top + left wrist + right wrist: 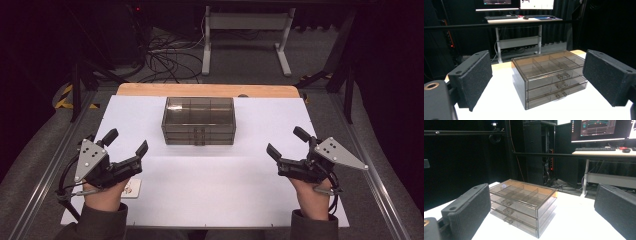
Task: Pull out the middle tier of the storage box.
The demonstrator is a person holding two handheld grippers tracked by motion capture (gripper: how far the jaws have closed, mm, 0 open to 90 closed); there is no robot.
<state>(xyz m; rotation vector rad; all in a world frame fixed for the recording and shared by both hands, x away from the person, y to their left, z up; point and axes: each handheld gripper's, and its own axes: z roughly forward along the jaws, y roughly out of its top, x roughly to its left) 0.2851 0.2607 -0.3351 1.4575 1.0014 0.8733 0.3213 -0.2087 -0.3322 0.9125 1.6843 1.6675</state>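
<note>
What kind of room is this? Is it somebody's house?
Probably not a house. It looks like a lab or workshop for recording hand work: dark curtains all around, a desk with computer screens and a keyboard, loose cables on the floor, and a drawer box on a white table.

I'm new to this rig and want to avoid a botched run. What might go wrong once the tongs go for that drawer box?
The drawers' handles are small and the open left tongs and right tongs have broad padded jaws, so a grip may slip. The box looks like light clear plastic standing free on the table; pulling one drawer could drag the whole box unless the other tongs brace it.
</note>
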